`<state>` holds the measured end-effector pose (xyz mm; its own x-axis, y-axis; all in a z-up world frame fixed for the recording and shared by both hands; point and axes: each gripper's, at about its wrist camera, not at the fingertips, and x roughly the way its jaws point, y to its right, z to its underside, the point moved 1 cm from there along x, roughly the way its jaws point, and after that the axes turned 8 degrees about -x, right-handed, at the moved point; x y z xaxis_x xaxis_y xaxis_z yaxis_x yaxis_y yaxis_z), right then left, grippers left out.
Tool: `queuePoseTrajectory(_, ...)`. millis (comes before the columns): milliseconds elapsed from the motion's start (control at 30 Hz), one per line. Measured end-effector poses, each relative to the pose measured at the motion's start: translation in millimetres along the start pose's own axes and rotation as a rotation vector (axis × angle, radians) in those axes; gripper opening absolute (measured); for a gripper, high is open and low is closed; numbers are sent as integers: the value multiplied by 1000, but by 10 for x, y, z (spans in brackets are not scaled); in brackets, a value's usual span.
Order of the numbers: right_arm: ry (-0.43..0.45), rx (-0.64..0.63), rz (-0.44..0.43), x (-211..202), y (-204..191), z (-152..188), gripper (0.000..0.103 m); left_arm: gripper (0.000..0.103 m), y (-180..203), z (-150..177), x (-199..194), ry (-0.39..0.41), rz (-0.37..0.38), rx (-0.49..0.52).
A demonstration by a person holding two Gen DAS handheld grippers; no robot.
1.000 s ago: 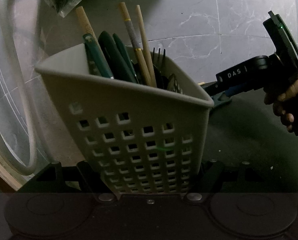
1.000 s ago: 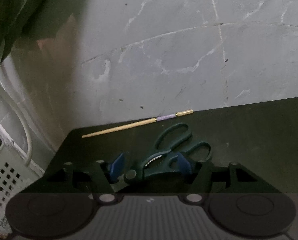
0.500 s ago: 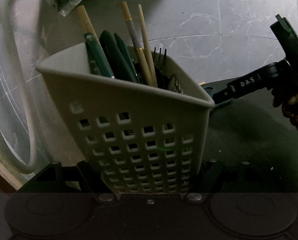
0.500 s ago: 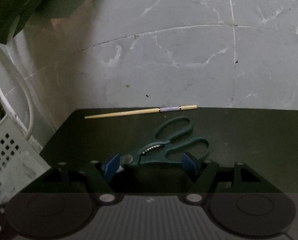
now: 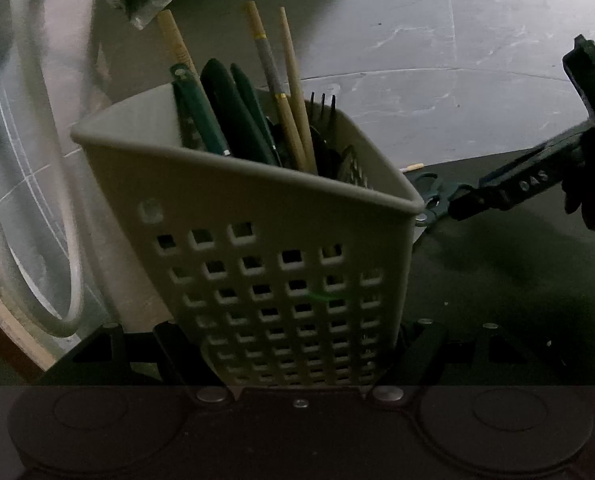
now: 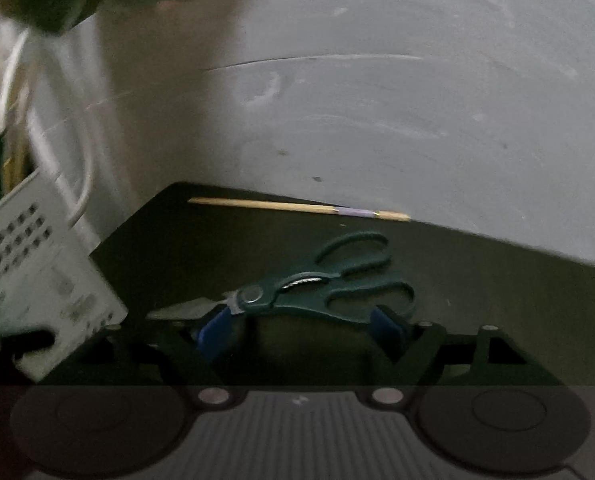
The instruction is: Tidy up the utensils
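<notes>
Dark desk (image 6: 497, 300) against marble: right hand-held gripper (image 6: 303, 326) just opening, astride unheld scissors (image 6: 321, 288) — closing crooked (pivot off-centre) risks skidding; left hand-held gripper (image 5: 297, 344) clamps caddy (image 5: 257, 216).

I count one perforated caddy (image 5: 257, 216) holding three wooden chopsticks (image 5: 293, 92), three green-handled utensils (image 5: 233, 116) and one fork (image 5: 323, 104); deeper contents I can't tell. On the dark mat (image 6: 497, 300) I see one loose chopstick (image 6: 297, 206) and one pair of green scissors (image 6: 321, 284)
</notes>
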<state>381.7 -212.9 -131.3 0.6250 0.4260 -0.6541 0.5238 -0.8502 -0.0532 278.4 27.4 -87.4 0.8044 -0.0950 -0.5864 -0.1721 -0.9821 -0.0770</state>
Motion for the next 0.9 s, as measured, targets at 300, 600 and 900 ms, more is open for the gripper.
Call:
queuePoseTrajectory(300, -78, -359, -114, 79, 92, -114, 88, 80, 139, 3, -12, -4, -71, -37)
queuePoseTrajectory(600, -103, -626, -241, 200, 148, -284, 91, 81, 270, 25, -21, 1, -126, -62)
queuePoseTrajectory(900, -162, -936, -461, 329, -113, -445, 91, 81, 349, 30, -6, 11, -158, -70)
